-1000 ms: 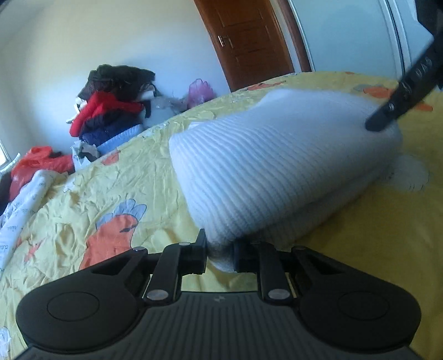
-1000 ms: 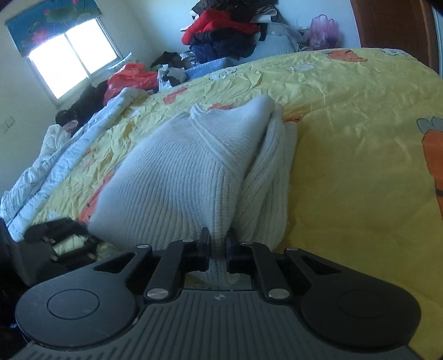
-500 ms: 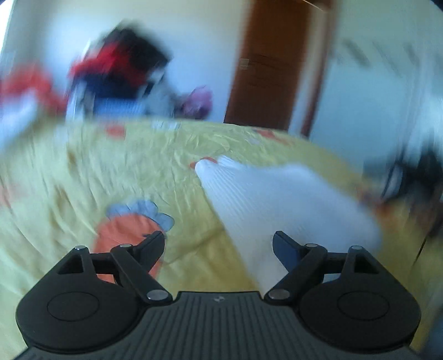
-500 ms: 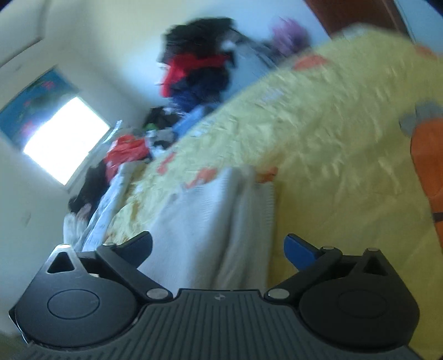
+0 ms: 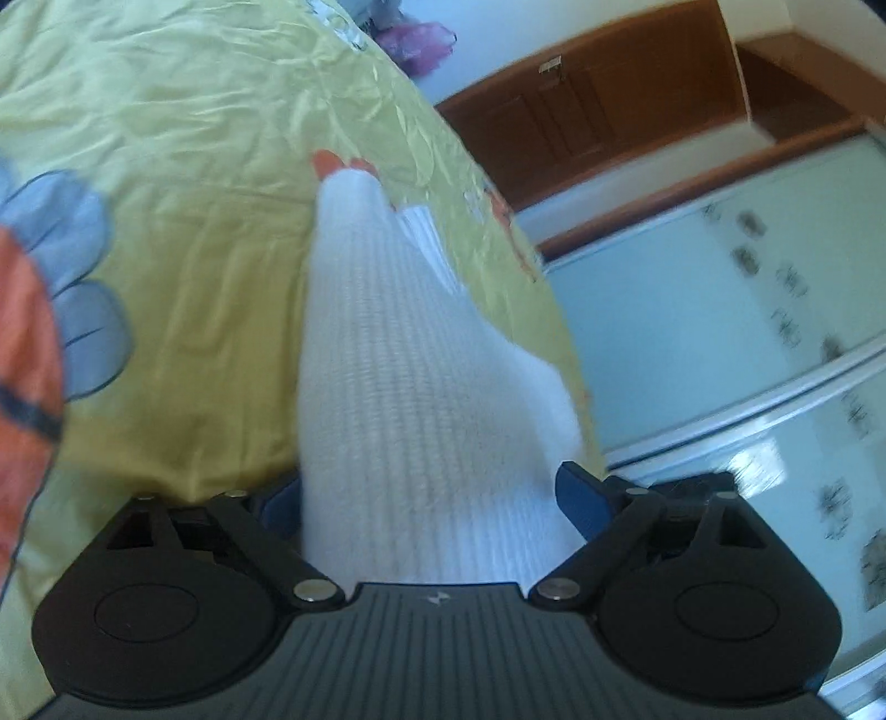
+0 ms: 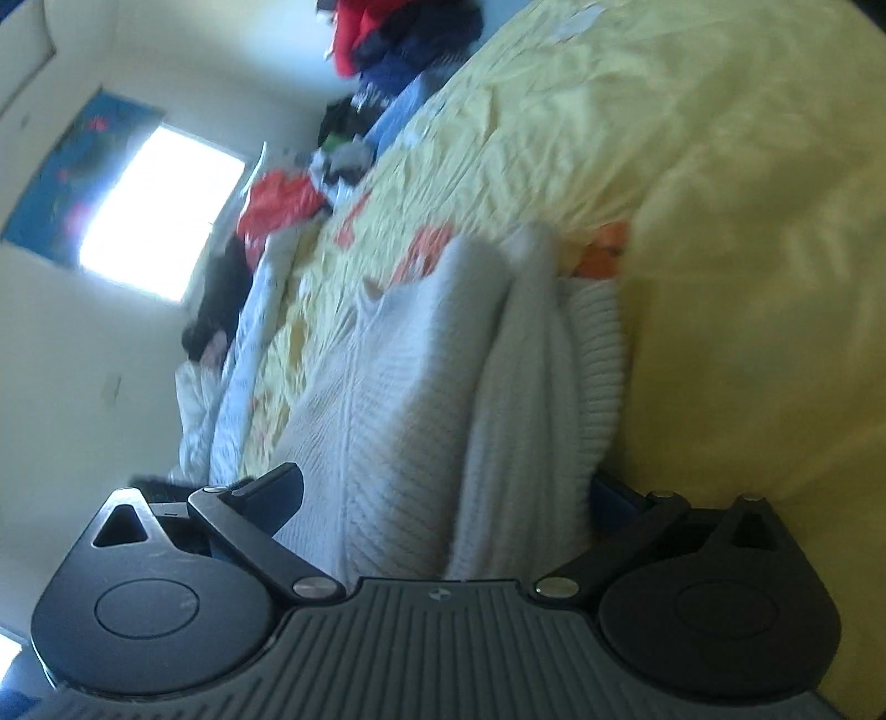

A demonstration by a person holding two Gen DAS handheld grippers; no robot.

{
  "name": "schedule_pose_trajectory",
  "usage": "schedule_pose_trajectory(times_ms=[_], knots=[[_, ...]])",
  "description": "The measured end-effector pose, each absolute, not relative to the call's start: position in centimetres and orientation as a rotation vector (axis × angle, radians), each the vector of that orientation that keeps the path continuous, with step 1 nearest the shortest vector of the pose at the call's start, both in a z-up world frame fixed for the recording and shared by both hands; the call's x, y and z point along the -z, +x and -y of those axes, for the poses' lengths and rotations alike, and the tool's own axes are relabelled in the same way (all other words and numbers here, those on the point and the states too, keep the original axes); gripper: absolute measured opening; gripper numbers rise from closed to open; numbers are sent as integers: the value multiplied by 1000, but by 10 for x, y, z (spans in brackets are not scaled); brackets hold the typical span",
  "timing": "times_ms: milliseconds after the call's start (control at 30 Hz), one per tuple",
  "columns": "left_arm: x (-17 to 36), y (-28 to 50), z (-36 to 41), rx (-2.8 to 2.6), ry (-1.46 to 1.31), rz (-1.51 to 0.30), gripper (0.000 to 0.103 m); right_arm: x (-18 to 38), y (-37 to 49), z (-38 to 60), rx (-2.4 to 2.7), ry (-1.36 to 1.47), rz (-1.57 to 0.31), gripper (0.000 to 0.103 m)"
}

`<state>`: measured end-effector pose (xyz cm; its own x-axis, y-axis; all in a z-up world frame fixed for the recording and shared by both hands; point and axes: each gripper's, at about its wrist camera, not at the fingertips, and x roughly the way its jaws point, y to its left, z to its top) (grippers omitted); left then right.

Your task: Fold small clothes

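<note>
A folded white knitted sweater (image 5: 398,360) lies on the yellow cartoon-print bedspread (image 5: 194,138). My left gripper (image 5: 432,495) straddles its near end. Its jaws are opening, and the knit fills the gap between the blue-padded fingers (image 5: 581,493) without being pinched. In the right wrist view the same sweater (image 6: 432,387) shows its folded layers and ribbed hem. My right gripper (image 6: 446,493) also straddles it, its jaws opening wide with the cloth lying between them. Both views are tilted and blurred.
A pile of red and dark clothes (image 6: 398,50) sits at the bed's far side, with a white quilt (image 6: 232,354) along the edge under a bright window (image 6: 160,216). A brown door (image 5: 598,111) and pale wardrobe panels (image 5: 747,332) stand beyond the bed.
Both grippers were shut on the sweater's near edge a second ago. They have let go, spread wide and rolled sideways, and the sweater now lies between their fingers.
</note>
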<state>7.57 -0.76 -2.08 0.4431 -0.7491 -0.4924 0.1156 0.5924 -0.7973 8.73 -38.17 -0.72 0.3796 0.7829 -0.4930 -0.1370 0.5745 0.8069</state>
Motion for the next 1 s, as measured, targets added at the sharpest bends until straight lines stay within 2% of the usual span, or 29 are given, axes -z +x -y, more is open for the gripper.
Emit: schedule_pose_trajectory(times_ms=[100,167,233,300,333,367,433,500,567,767,900,967,1000], knots=[[19,76,13,610,-759,-973,98,2,93,375,-630,753,-1017,102],[19,78,12,596,-782,-975,98,2,88,374,-546,785,-960,92],[18,78,14,572,-784,-976,98,0,82,368,-488,728,-931,73],[17,84,18,565,-752,-987,97,-2,81,363,-482,689,-953,71],[14,84,21,558,-715,-995,91,-2,79,362,-496,689,-966,64],[10,85,24,541,-669,-1006,86,-1,79,361,-498,692,-976,62],[3,85,26,529,-613,-1009,67,-9,74,356,-483,667,-965,53],[-8,81,22,534,-574,-994,57,-23,68,347,-487,619,-933,49],[-22,77,17,544,-537,-973,53,-37,60,341,-512,607,-895,47],[-65,71,-29,472,-423,-912,54,-49,76,301,-615,679,-870,46],[-47,97,-63,415,-439,-998,56,-31,105,265,-630,704,-905,46],[-24,107,-76,401,-502,-1046,63,-14,119,260,-587,739,-935,49],[-15,108,-82,410,-549,-1046,71,-6,125,262,-558,762,-948,55]])
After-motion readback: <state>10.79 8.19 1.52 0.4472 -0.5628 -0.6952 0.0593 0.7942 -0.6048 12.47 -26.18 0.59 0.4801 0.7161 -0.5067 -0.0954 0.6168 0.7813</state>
